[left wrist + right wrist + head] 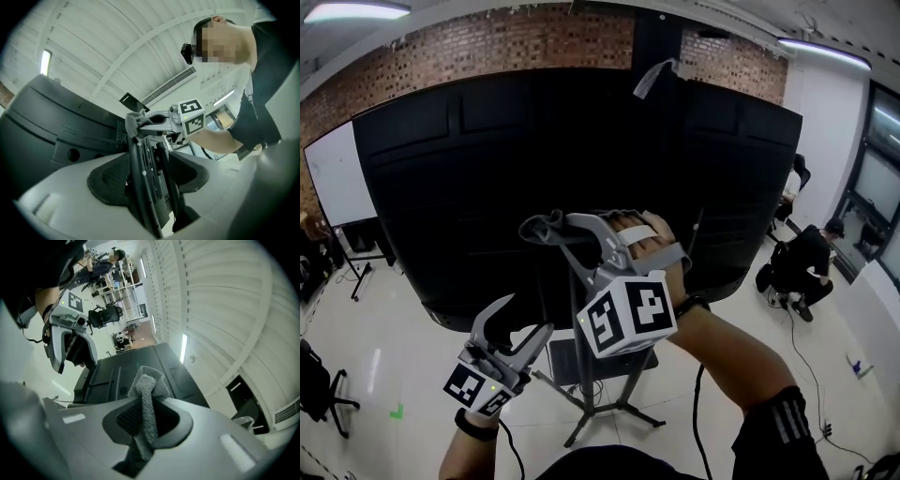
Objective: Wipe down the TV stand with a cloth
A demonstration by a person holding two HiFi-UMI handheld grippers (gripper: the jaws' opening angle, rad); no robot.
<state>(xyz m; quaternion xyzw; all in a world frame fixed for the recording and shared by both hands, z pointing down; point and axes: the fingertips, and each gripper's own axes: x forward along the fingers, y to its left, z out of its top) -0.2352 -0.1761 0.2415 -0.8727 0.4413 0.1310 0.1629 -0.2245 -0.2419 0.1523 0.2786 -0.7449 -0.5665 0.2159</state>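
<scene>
The grey cloth [541,227] is sitting bunched in the jaws of the right gripper [549,234], which is squeezing both jaws onto it. In the right gripper view the cloth [146,404] is standing up in a folded peak between the jaws and trailing down into the dark hollow of the gripper body. The gripper is holding it up in front of the black back panel of the TV [487,187], near the panel's middle. Whether the cloth is touching the panel cannot be told.

The TV stand [623,409] is standing below and behind the right gripper, its dark column rising to the panel and its legs spreading over the pale floor [412,347]. The right gripper's marker cube [626,319] and the person's forearm are covering part of the column in the head view.

The left gripper [530,317] is hovering lower and to the left, apart from the cloth, with its jaws a little spread and nothing between them. Its own view is looking up past those jaws at the right gripper [154,121] and the cloth [134,123].

Around the TV, a brick wall [534,42] is running behind, a whiteboard [337,173] is leaning at the left, and a person in black [806,261] is crouching on the floor at the right. A pale tag [654,77] is sticking up from the TV's top edge.
</scene>
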